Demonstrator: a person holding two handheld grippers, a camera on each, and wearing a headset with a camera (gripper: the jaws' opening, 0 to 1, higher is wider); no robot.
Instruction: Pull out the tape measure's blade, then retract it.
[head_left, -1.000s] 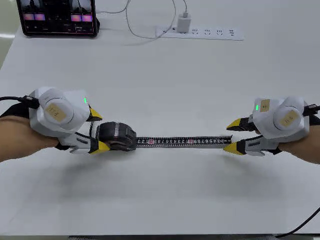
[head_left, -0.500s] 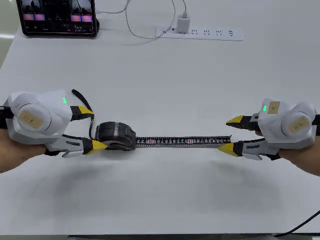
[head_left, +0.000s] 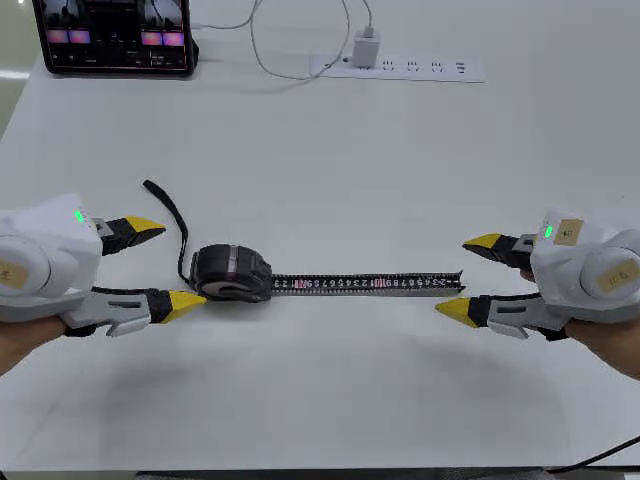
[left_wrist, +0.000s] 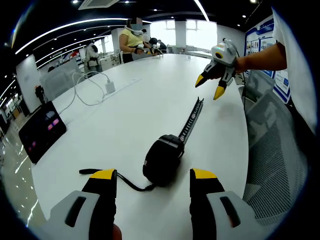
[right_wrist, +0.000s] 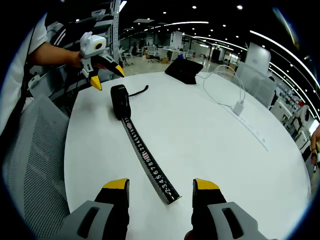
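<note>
A black tape measure lies on the white table, its blade pulled out to the right and lying flat. Its black wrist strap trails up and to the left. My left gripper is open just left of the case, not touching it; the case sits ahead of its yellow fingertips. My right gripper is open beside the blade's hooked end, which lies free between and ahead of its fingertips.
A tablet stands at the table's far left corner. A white power strip with a plugged charger and cable lies along the far edge. A mesh chair stands beside the table, and people are at the far end.
Both grippers have let go and drawn apart: the left one backed off the case to the left, the right one backed off the blade tip. The blade stays extended.
</note>
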